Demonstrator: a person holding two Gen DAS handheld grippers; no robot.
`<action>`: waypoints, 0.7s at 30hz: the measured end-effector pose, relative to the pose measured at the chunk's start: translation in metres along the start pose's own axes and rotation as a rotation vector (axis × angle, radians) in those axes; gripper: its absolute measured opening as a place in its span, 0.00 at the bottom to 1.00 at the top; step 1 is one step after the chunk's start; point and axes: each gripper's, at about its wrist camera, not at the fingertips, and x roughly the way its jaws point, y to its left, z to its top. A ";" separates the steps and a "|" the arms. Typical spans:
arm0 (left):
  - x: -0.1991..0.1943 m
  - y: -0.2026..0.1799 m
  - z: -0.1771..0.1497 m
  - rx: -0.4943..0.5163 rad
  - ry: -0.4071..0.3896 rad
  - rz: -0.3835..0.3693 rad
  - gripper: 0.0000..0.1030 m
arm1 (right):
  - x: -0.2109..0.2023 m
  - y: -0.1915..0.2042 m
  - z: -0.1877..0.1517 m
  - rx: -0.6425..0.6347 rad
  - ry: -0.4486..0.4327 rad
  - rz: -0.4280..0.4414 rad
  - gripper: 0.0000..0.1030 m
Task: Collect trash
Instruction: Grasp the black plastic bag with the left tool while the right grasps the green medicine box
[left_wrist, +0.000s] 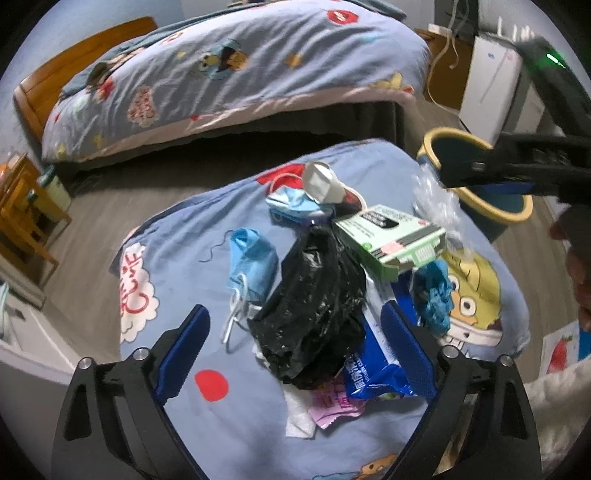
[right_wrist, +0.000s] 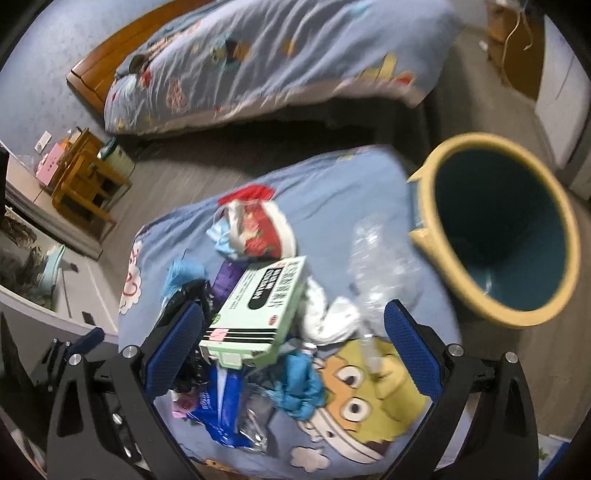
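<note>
The trash sits in a pile on the blue bed (left_wrist: 192, 236), with the yellow bin (right_wrist: 495, 229) on the floor just to the right. The left gripper (left_wrist: 295, 350) is wide open around the black bag (left_wrist: 314, 306), and the right gripper (right_wrist: 293, 345) is wide open and empty over the green box (right_wrist: 258, 314). The pile lies near the bed's right edge, so a bump could knock small bits onto the floor, but there is open room on the bed's left side.

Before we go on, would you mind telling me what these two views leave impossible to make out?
- Bottom of the bin: right wrist view, dark inside; contents unclear.
- Small print on the green box: both views, blurred and too small.
- Whatever lies under the black bag: left wrist view, bag covers it.
- Right gripper: left wrist view, motion blur; the clear plastic below it may or may not be held.
- Blue packet: partly hidden by the left gripper.
</note>
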 end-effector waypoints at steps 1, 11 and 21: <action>0.003 -0.001 -0.001 0.011 0.007 -0.006 0.77 | 0.006 0.002 -0.001 0.004 0.018 0.002 0.94; 0.014 0.002 -0.007 0.055 0.033 -0.073 0.22 | 0.058 -0.004 -0.010 0.214 0.184 0.161 0.55; -0.013 -0.001 0.002 0.093 -0.059 -0.071 0.08 | 0.026 0.006 0.000 0.215 0.110 0.229 0.18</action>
